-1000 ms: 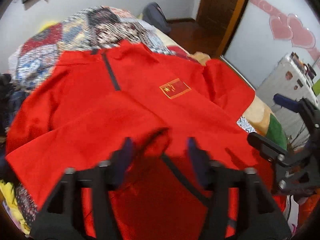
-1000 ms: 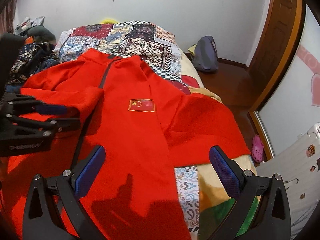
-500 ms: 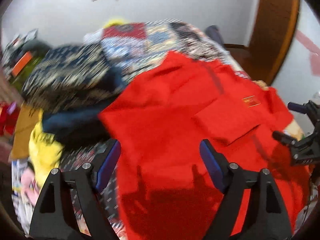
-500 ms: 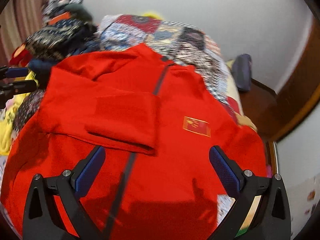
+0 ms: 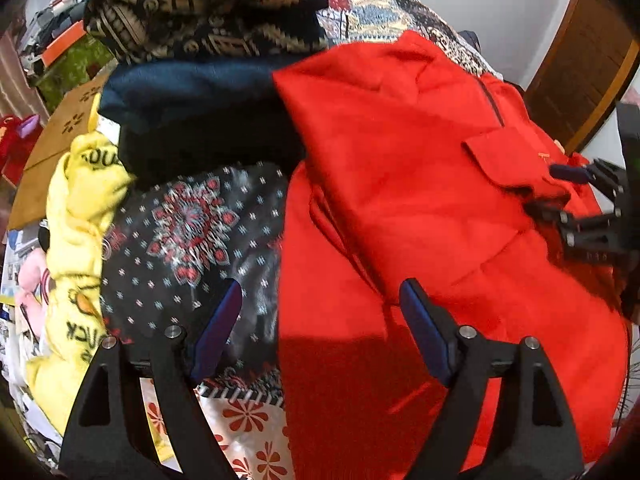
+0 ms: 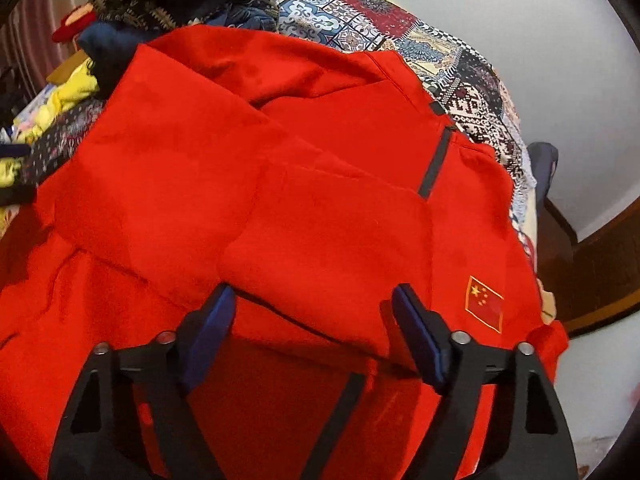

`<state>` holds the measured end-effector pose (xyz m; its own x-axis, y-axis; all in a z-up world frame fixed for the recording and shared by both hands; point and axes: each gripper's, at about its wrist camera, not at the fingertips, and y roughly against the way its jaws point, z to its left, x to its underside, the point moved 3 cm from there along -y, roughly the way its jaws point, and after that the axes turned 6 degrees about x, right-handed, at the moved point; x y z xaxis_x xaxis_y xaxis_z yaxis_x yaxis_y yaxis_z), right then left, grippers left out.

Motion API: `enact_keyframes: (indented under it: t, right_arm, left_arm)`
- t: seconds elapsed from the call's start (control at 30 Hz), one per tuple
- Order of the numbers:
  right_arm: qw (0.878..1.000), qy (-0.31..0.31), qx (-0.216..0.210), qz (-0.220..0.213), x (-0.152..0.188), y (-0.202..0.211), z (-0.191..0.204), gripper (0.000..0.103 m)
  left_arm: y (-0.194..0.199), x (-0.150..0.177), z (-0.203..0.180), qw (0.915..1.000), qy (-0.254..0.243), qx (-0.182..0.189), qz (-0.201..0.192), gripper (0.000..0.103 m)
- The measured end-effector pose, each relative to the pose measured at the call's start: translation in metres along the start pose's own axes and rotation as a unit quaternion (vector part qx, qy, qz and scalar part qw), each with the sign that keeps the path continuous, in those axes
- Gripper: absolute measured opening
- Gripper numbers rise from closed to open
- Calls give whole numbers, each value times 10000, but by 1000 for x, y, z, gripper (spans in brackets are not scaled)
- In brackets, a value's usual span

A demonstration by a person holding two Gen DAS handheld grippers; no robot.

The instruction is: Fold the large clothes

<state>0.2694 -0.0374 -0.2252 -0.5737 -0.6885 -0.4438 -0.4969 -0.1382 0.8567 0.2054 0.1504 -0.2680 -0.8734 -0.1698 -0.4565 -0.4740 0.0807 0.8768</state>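
A large red jacket (image 5: pixel 400 160) (image 6: pixel 180 140) with a dark zip (image 6: pixel 434 164) and a flag patch (image 6: pixel 484 304) lies spread on the bed. One sleeve (image 6: pixel 328 240) (image 5: pixel 512 160) is folded across its chest. My left gripper (image 5: pixel 320 304) (image 6: pixel 14 172) stands open over the jacket's left edge, nothing gripped. My right gripper (image 6: pixel 314 300) (image 5: pixel 556 190) hovers at the folded sleeve's cuff end. Its jaws are closing with the cuff edge lying between them, and the pads do not visibly press on it.
A patchwork quilt (image 5: pixel 188 232) (image 6: pixel 360 20) covers the bed. To the jacket's left are a dark blue garment (image 5: pixel 192 112), a navy patterned one (image 5: pixel 208 12) and a yellow one (image 5: pixel 76 240). A wooden door (image 5: pixel 580 60) and a dark bag (image 6: pixel 542 168) are at the right.
My left gripper let go of the sleeve, opened and swung left to the jacket's edge. My right gripper moved left onto the folded sleeve and its jaws have narrowed.
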Motion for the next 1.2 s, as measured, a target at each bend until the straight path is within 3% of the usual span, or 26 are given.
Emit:
enact_keyframes:
  t: [0.07, 0.17, 0.2, 0.3, 0.4, 0.67, 0.7, 0.73, 0.83, 0.93, 1.07, 1.2]
  right_arm:
    - [9998, -26, -178, 58, -3, -6, 0, 36]
    - [9989, -162, -433, 119, -7, -14, 0, 10]
    - [9987, -216, -460, 89, -10, -13, -2, 8]
    - [9976, -512, -427, -168, -19, -2, -10, 7]
    - [9906, -1223, -398, -475, -36, 15, -36, 6]
    - [9738, -1899, 35, -1254, -72, 64, -98, 6]
    - [9713, -1978, 90, -1319, -72, 68, -105, 6]
    - [9695, -2033, 119, -1362, -72, 72, -110, 6]
    - [9636, -2247, 249, -1425, -67, 78, -127, 6]
    - [9576, -2479, 344, -1424, -53, 80, -146, 5]
    - [9503, -2766, 406, -1372, -32, 79, -165, 5]
    - [9442, -2993, 441, -1302, -8, 76, -180, 5]
  left_arm:
    - [-4, 3, -3, 10000, -11, 64, 41, 80]
    - [-7, 7, -11, 9998, -72, 172, 100, 80]
    - [-8, 8, -14, 9996, -103, 225, 137, 80]
    - [-11, 9, -22, 9994, -216, 212, 194, 84]
    - [-15, 8, -24, 9995, -131, 170, 231, 85]
    - [-36, 3, -44, 9984, -135, 331, 427, 93]
    - [-39, 1, -45, 9989, -205, 221, 360, 101]
    - [-40, -1, -45, 9993, -261, 49, 247, 103]
    - [-45, -9, -37, 9997, -197, -137, 84, 103]
    - [-47, -21, -20, 9982, 106, -581, -134, 103]
    - [-42, -41, 5, 9845, 331, -1611, -603, 103]
    - [-17, -61, 27, 9724, 968, -1725, -1236, 103]
